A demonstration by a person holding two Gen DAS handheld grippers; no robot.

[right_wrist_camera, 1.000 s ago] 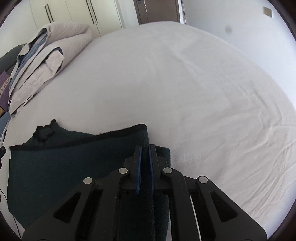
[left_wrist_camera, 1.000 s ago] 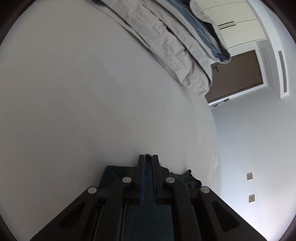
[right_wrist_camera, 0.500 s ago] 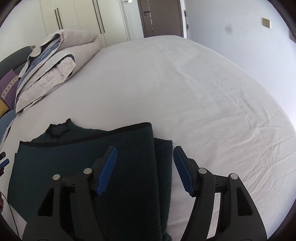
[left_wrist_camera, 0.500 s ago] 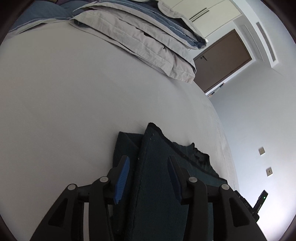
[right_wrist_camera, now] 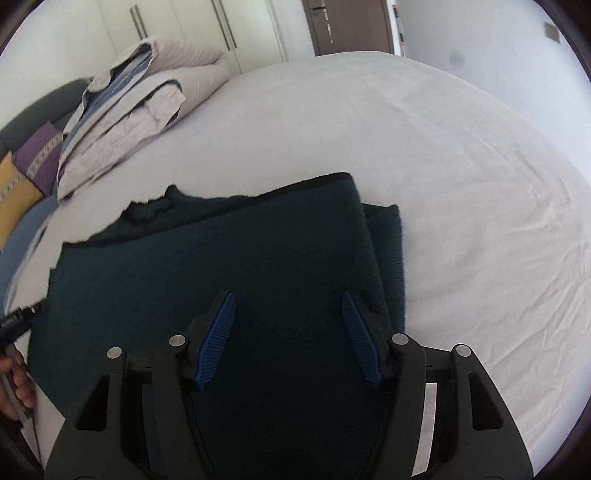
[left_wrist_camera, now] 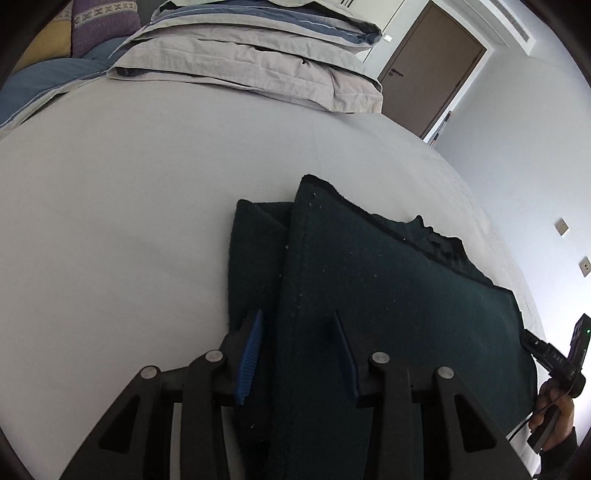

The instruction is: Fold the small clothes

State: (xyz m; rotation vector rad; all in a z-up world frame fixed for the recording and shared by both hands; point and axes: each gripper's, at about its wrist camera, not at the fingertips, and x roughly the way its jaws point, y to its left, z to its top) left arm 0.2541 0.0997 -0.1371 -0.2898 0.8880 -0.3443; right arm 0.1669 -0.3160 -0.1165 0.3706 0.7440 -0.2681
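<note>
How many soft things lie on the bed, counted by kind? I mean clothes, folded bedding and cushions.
Dark green garment: 1
Folded grey and blue duvet: 1
Cushions: 2, one purple, one yellow
Total: 4

A wide bed point(right_wrist_camera: 443, 155) under a white, lightly creased sheet fills the room. A folded grey-and-blue duvet point(left_wrist_camera: 251, 59) lies at its far side, beside purple point(right_wrist_camera: 37, 158) and yellow point(right_wrist_camera: 14, 188) cushions. Behind stand white wardrobe doors point(right_wrist_camera: 207, 29) with long handles and a brown door point(left_wrist_camera: 432, 66). The walls are pale, with two switch plates point(left_wrist_camera: 562, 226). Soft daylight.
</note>
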